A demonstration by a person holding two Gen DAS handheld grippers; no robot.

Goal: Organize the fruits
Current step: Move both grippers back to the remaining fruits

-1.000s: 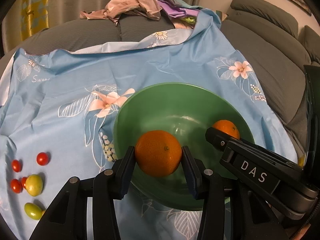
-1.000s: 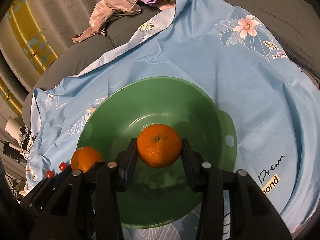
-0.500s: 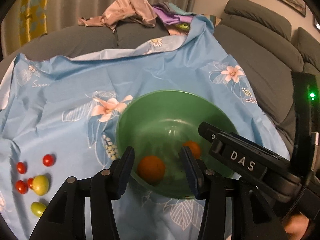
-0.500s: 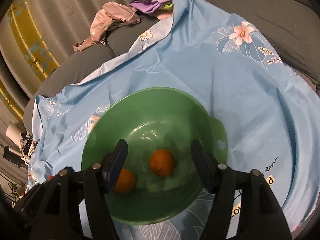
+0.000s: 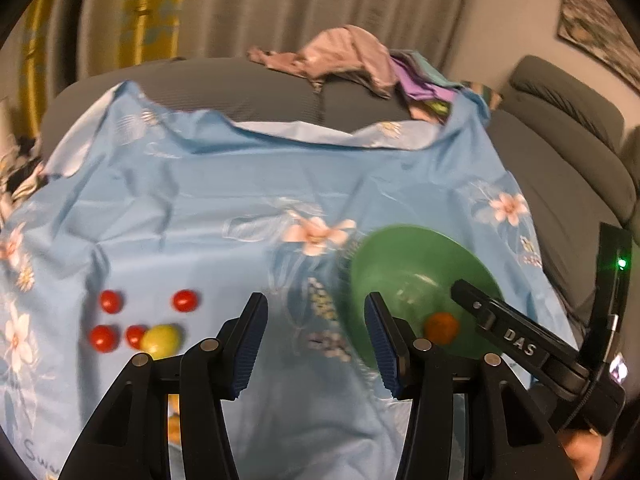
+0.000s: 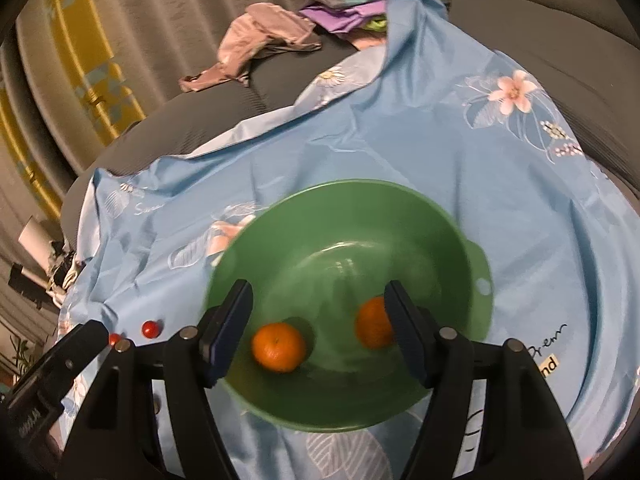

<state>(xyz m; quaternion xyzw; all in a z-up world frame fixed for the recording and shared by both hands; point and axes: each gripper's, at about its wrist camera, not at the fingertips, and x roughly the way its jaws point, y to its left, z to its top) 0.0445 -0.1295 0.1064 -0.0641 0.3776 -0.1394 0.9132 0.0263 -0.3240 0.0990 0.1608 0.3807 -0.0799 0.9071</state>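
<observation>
Now we see two round, dimpled orange mandarins in the smooth green plastic bowl under our right tongs | both tongs spread wide, empty | glossy red cherry tomatoes left of left tongs

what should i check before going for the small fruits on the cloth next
1. Left claw open and empty: ok.
2. Right claw open and empty: ok.
3. Both oranges resting inside the green bowl: ok.
4. Red tomatoes and the yellow-green fruit lie uncovered on the blue cloth: ok.
5. Yellow-green fruit apart from its red neighbour: not ok, they touch or overlap.
6. View sharp enough to aim: not ok, blurred.
</observation>
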